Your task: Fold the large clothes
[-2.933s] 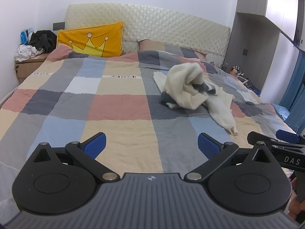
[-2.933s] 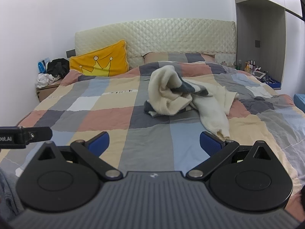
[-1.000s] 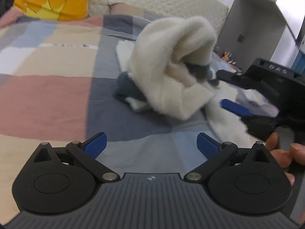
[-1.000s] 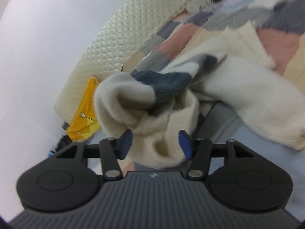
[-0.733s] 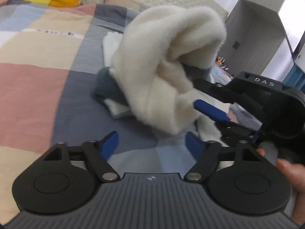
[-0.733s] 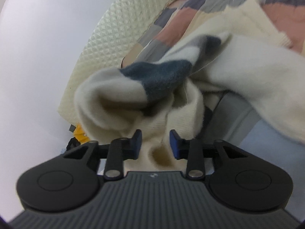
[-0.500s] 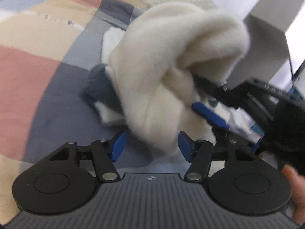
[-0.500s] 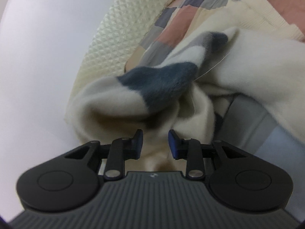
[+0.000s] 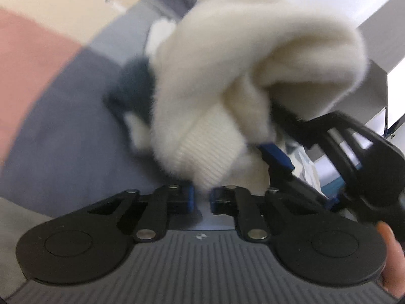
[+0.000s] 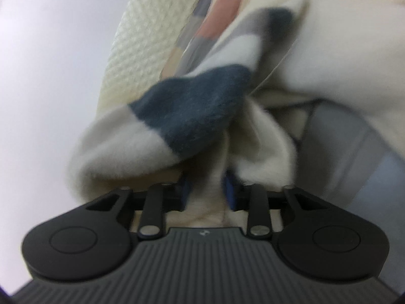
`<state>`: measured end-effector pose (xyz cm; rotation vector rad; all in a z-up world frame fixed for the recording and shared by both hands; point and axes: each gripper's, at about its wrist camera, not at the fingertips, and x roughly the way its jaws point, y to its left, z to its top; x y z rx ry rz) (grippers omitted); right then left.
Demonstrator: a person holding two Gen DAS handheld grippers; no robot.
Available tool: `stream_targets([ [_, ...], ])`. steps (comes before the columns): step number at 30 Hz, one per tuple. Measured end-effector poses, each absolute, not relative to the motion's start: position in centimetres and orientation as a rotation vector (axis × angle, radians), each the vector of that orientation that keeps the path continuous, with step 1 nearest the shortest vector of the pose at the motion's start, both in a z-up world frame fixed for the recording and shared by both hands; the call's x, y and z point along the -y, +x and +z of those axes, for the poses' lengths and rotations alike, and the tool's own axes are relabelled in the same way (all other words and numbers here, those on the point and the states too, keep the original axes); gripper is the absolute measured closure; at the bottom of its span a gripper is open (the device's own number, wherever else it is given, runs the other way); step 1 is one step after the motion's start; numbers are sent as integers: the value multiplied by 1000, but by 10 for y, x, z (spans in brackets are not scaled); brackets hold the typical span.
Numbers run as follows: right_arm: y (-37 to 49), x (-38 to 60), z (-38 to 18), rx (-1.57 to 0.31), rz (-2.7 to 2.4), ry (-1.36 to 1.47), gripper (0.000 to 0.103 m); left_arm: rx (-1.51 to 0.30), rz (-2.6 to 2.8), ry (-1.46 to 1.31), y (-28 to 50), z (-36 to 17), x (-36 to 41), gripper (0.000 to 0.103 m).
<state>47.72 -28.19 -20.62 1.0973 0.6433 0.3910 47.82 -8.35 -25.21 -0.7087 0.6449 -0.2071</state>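
Observation:
A crumpled cream fleece garment (image 9: 227, 76) with dark blue-grey patches lies bunched on the patchwork bedspread (image 9: 50, 116). My left gripper (image 9: 202, 198) is shut on its ribbed cream hem at the lower edge. My right gripper (image 10: 205, 190) is shut on a cream fold of the same garment (image 10: 192, 116), under a dark blue patch. In the left wrist view the right gripper (image 9: 276, 152) shows at the right, its blue pad against the fleece. Both views are blurred.
The quilted cream headboard (image 10: 141, 38) stands behind the garment. A grey wardrobe (image 9: 379, 38) is at the right of the bed. The person's fingers (image 9: 387, 240) hold the right gripper's handle.
Both grippers came in from the foot of the bed to the garment and closed on it. The left jaws shut last, on the ribbed hem; the garment now fills both views.

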Motion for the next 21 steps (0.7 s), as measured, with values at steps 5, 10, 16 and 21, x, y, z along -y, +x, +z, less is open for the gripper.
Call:
stream_targets([
  [5,474,286,-191,-598,436,1113,92,-611,-181,-724,469,-238,64,96],
  [10,457,278,-160,-554,510,1001,96,-557,-173,-701,447,-210,45,97],
  [16,425,270,-117,-427,606,943,99,-481,-137,-655,412,-146,12,98],
  [21,378,272,-85,-334,624,846,99,-456,-109,-672,388,-112,-18,99],
])
